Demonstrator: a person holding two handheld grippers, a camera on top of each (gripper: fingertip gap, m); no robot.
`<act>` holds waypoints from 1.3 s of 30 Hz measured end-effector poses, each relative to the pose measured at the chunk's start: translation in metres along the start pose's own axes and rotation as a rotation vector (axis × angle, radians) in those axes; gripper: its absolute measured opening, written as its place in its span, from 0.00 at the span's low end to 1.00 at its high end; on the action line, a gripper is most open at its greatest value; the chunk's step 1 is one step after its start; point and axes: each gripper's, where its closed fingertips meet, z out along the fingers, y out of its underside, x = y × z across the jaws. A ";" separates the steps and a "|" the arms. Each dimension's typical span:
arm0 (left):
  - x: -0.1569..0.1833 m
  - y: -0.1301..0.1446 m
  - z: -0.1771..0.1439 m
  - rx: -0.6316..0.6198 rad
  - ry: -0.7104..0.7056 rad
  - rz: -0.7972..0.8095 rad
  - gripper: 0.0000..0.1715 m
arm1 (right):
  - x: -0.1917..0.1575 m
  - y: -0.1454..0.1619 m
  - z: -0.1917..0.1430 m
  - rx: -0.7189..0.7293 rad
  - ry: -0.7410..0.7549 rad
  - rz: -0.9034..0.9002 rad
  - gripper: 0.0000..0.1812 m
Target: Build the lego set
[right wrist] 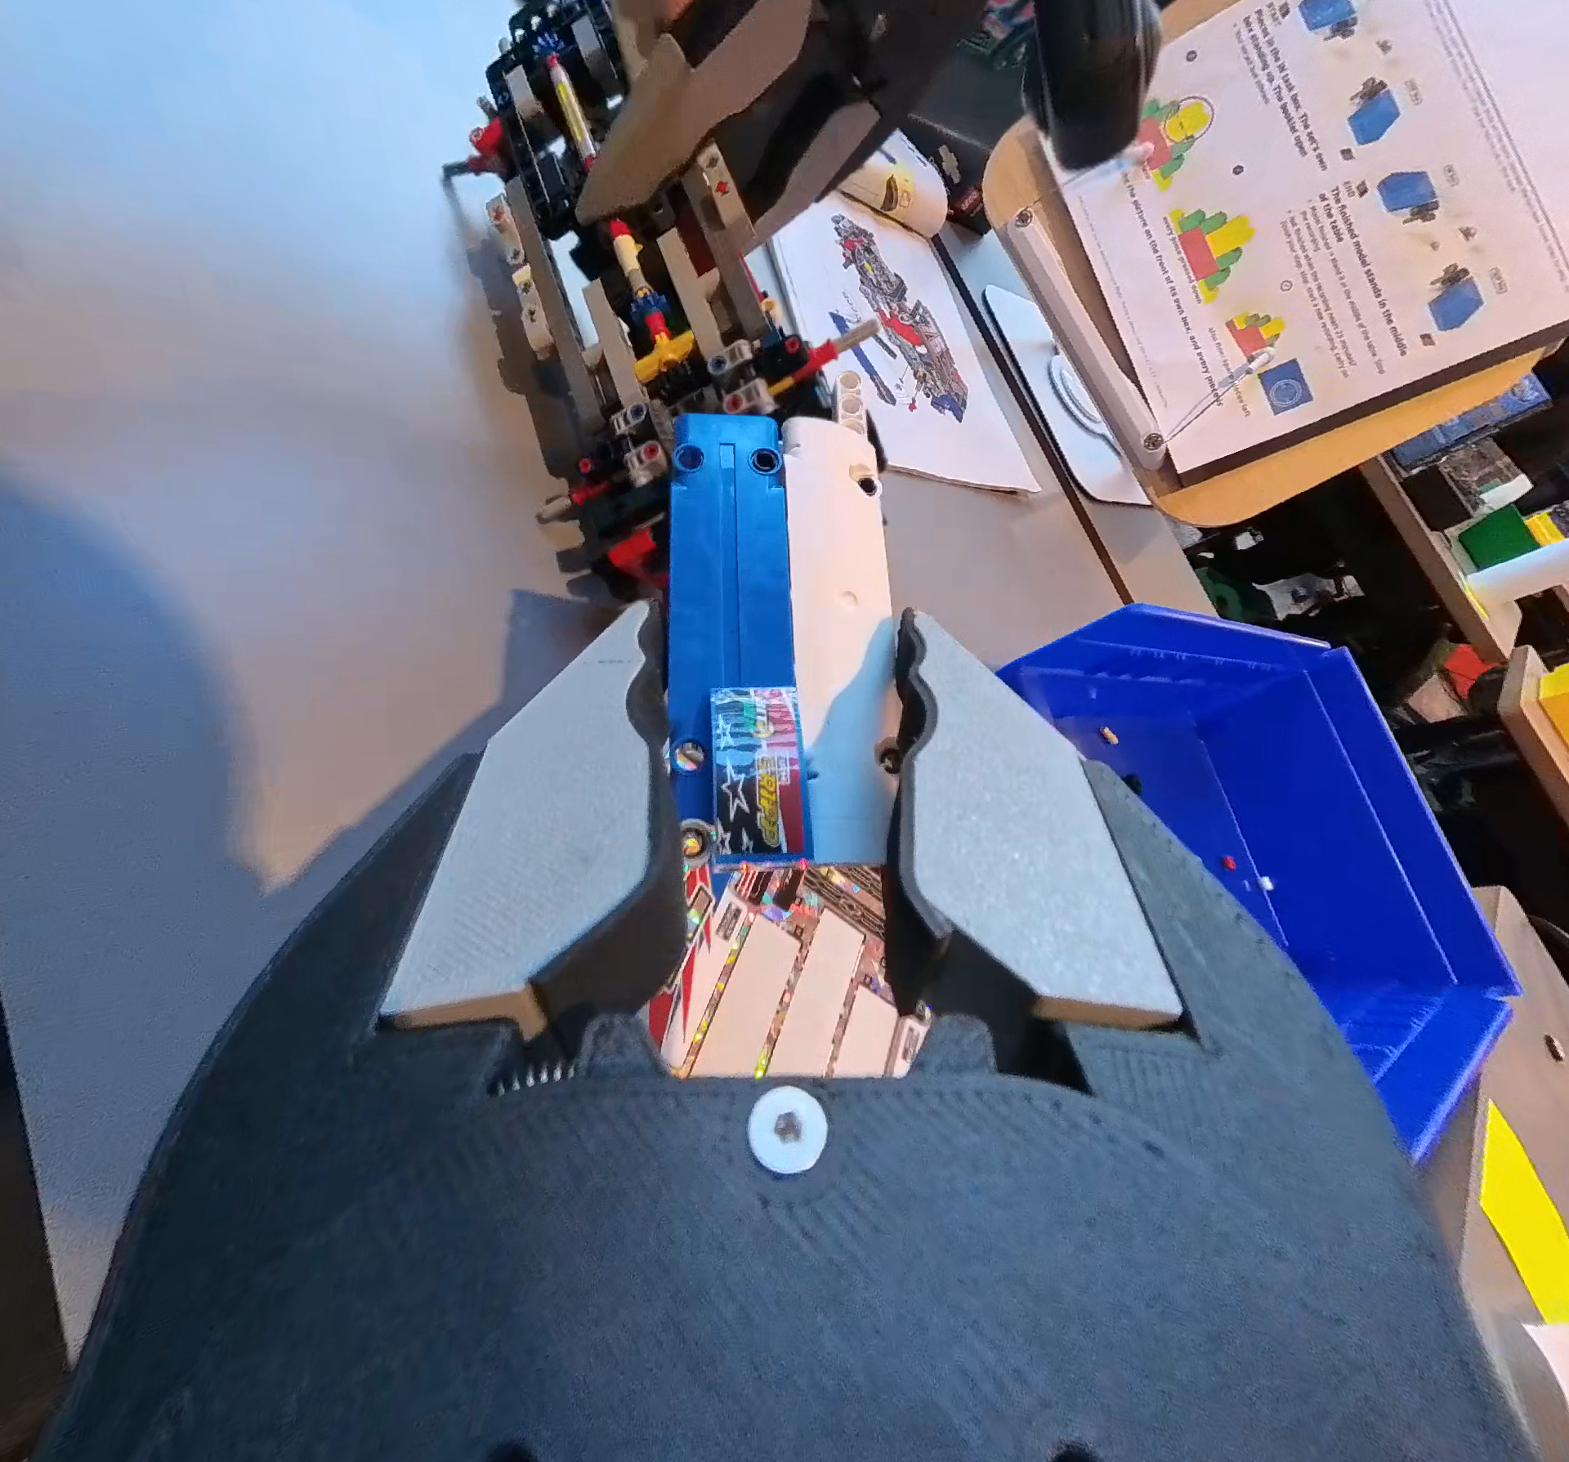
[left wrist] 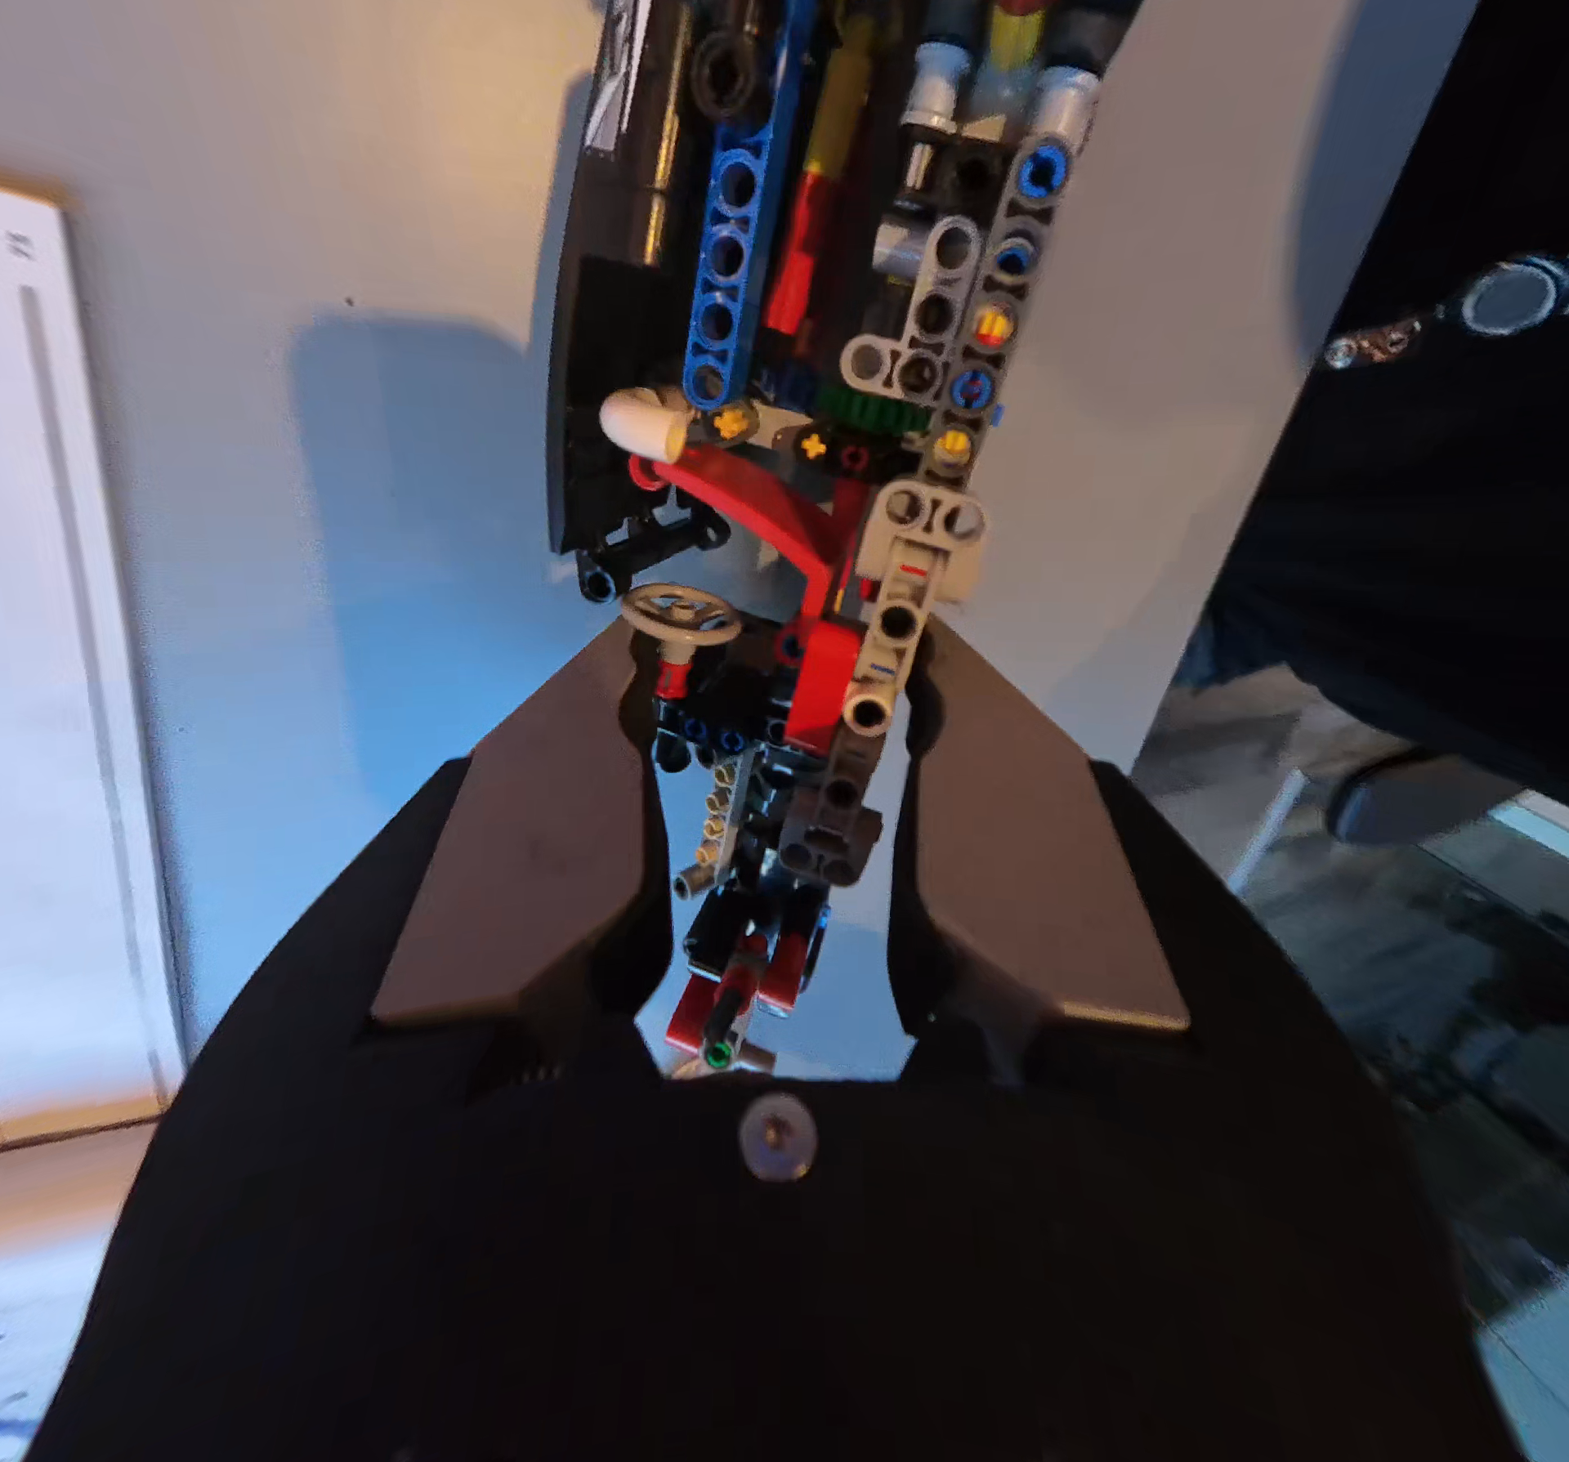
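Steadying multicoloured beam-and-pin lego chassis [left wrist: 815,419], left gripper [left wrist: 777,657] clamped; right gripper [right wrist: 777,657] clamped on blue-white stickered plastic body panel [right wrist: 764,589], 12 o'clock chassis, for mating.

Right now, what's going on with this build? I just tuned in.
A person is working on a long lego car chassis on the table with two handheld grippers. The left gripper is shut on one end of the chassis, near its small steering wheel. The right gripper holds a blue and white body panel with a shiny sticker, pointed toward the chassis but not yet attached. An instruction booklet lies open beside the model, and a blue bin sits to the right.
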 end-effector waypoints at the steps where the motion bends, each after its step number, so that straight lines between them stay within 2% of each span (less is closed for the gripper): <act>1: 0.002 -0.002 -0.001 0.024 -0.040 0.010 0.33 | 0.000 -0.001 0.000 0.004 -0.006 0.003 0.28; 5: 0.011 -0.004 -0.005 0.110 -0.257 0.020 0.33 | -0.005 -0.014 -0.003 0.041 -0.071 0.020 0.28; 11: 0.034 -0.008 -0.008 0.265 -0.607 0.008 0.32 | 0.006 -0.044 -0.025 0.094 -0.190 0.103 0.28; 16: 0.054 -0.010 -0.004 0.336 -0.836 0.029 0.32 | 0.007 -0.075 -0.033 0.101 -0.437 0.117 0.28; 20: 0.065 -0.014 -0.001 0.384 -0.965 0.056 0.32 | 0.002 -0.106 -0.028 0.096 -0.599 0.097 0.28; 24: 0.067 -0.017 0.000 0.412 -0.985 0.063 0.32 | 0.001 -0.125 -0.016 0.119 -0.722 0.159 0.28; 30: 0.064 -0.023 -0.002 0.454 -0.903 0.072 0.32 | 0.007 -0.145 0.001 0.200 -0.951 0.420 0.28; 34: 0.061 -0.024 -0.003 0.463 -0.849 0.076 0.32 | 0.019 -0.144 0.014 0.195 -1.081 0.657 0.28; 39: 0.059 -0.022 -0.004 0.453 -0.782 0.097 0.32 | 0.027 -0.139 0.031 0.176 -1.146 0.855 0.28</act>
